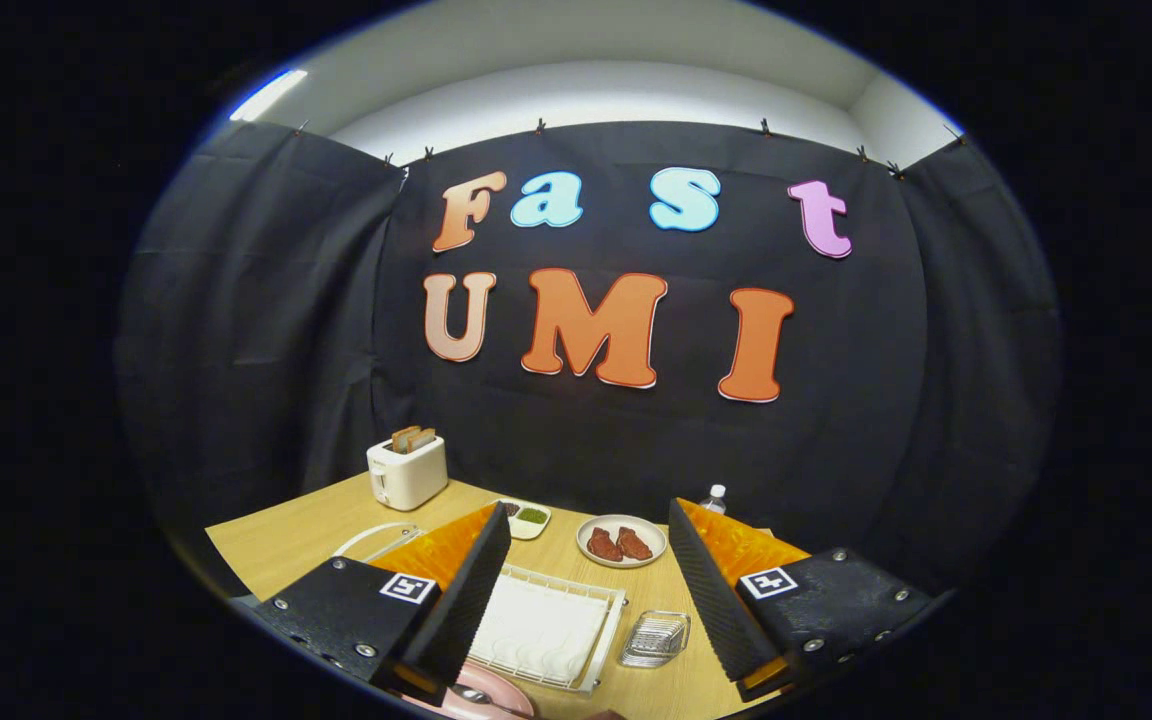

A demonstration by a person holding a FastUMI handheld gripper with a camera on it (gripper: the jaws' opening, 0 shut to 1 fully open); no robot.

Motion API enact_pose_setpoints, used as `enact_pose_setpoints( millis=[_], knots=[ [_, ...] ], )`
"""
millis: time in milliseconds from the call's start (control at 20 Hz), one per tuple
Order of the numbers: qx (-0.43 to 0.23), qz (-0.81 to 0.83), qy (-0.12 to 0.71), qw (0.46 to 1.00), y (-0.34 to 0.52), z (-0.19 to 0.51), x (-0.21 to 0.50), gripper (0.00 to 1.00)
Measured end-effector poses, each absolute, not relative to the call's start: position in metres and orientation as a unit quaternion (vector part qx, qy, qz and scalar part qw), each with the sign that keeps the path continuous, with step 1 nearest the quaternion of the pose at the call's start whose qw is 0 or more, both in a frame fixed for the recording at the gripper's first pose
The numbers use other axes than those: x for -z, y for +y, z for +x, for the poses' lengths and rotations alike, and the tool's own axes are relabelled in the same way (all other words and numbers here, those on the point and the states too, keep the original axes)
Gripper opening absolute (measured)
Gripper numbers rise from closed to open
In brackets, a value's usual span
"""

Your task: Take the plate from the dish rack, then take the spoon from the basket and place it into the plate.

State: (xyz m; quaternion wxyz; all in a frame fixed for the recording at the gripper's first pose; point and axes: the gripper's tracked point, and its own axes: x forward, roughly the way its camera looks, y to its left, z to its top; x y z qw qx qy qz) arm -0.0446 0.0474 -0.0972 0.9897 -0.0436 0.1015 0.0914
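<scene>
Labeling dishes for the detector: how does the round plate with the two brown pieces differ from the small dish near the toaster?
The round plate is circular and larger; the small dish is a rounded rectangle. The plate holds two reddish-brown pieces; the dish holds a green and a darker filling, side by side. The plate lies between the open gripper fingers, the dish beside one fingertip. Both are pale and flat on the table.

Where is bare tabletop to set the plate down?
Bare wood lies beside the white toaster, and between the clear ridged dish and the meat plate. Crowded around the white wire rack. Open tongs hold nothing.
</scene>
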Motion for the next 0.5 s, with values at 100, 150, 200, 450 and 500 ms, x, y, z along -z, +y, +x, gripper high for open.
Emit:
enact_pose_setpoints(
  millis=[100, 150, 200, 450, 500],
  knots=[
    [-0.09, -0.041, 0.067, 0.993, 0.046, -0.042, 0.078, 0.95],
    [-0.089, -0.044, 0.05, 0.994, 0.045, -0.043, 0.069, 0.95],
    [-0.085, -0.046, 0.036, 0.995, 0.043, -0.043, 0.061, 0.95],
    [-0.087, -0.026, 0.004, 0.996, 0.054, -0.046, 0.039, 0.95],
    [-0.088, -0.023, 0.001, 0.996, 0.054, -0.045, 0.036, 0.95]
  ],
)
